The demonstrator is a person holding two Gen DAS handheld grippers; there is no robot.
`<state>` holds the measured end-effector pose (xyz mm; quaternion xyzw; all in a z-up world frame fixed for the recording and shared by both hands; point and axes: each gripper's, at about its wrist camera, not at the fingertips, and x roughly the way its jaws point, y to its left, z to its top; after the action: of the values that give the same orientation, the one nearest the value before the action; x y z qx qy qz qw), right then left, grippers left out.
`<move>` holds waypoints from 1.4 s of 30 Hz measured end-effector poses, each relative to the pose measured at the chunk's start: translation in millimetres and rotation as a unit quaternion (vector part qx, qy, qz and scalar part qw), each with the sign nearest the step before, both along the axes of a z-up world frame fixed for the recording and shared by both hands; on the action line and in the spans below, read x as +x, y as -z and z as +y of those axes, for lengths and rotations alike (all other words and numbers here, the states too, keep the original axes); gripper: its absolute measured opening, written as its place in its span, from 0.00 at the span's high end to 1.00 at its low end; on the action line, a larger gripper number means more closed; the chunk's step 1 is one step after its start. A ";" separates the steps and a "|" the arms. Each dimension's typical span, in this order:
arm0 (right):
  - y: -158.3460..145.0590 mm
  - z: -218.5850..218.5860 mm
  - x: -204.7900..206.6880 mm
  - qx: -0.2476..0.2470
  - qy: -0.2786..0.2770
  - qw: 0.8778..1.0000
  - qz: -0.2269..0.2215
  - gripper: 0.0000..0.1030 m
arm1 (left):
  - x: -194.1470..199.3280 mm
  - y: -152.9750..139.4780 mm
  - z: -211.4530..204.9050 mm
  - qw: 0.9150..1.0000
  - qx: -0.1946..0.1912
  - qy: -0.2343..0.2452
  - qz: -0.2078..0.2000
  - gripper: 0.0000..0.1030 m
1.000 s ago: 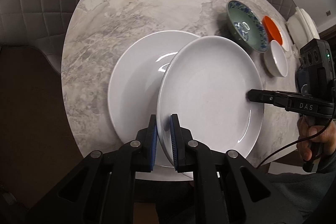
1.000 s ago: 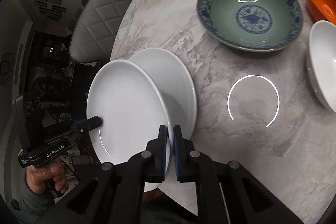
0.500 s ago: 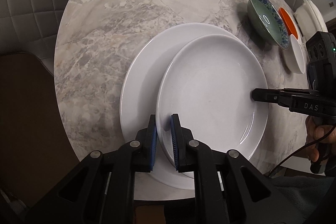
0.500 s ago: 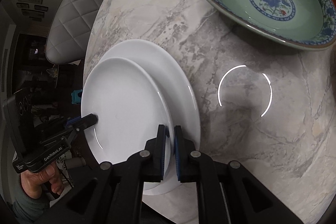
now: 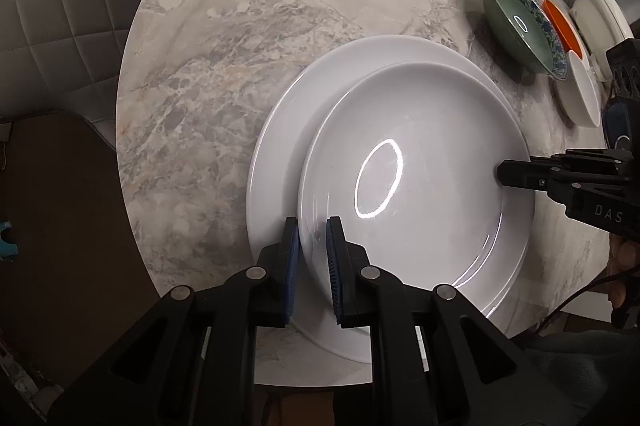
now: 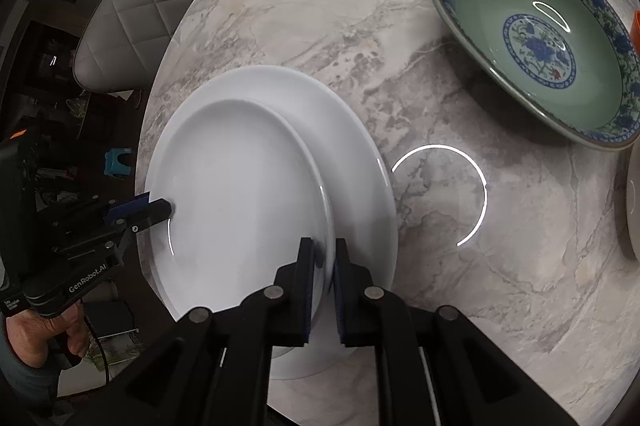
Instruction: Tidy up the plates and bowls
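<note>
On the left, the left gripper [image 5: 312, 258] points down at the near edge of the small white plate [image 5: 420, 186]. Its two blue pads sit one on each side of the plate's rim and pinch it. The small plate lies on top of the big white plate [image 5: 280, 130], pushed a bit to the right side, so more of the big plate shows on the left. Both plates are on the round marble table [image 5: 240, 46].

On the far right edge of the small plate, the right gripper [image 6: 322, 268] pinches the rim too, with its pads tight on it. So the small plate sits between the two grippers.

Further right on the table stand a green bowl [image 5: 520, 22] with a blue rim, then an orange bowl [image 5: 562, 26], and a small white bowl [image 5: 582, 94] just beside them.
</note>
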<state>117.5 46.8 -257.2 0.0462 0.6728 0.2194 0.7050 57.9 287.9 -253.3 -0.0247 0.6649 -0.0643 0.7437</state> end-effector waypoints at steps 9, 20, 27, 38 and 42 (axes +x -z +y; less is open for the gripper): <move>-4.5 8.8 -5.4 -0.031 -0.022 0.999 -0.031 0.87 | -7.2 -11.8 3.6 1.000 -0.006 -0.005 -0.029 0.78; -7.7 15.0 -9.7 -0.042 -0.032 0.997 -0.059 0.73 | -9.3 -60.7 3.2 0.991 -0.086 -0.008 -0.106 0.41; -30.8 -2.0 -16.2 -0.015 -0.008 0.996 -0.092 0.54 | 12.2 -102.1 -23.1 0.980 -0.136 0.029 -0.145 0.41; -105.9 -200.3 -14.5 0.025 0.218 0.957 -0.192 0.45 | 113.6 -163.9 -146.0 0.974 -0.156 0.074 -0.144 0.41; -107.0 -303.8 17.8 0.010 0.300 0.935 -0.191 0.45 | 179.4 -187.6 -221.7 0.966 -0.133 0.145 -0.170 0.41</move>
<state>135.3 -257.0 -150.2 0.2101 0.4777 0.0092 0.8530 237.4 66.3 -65.8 -0.0151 0.5106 -0.2624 0.8187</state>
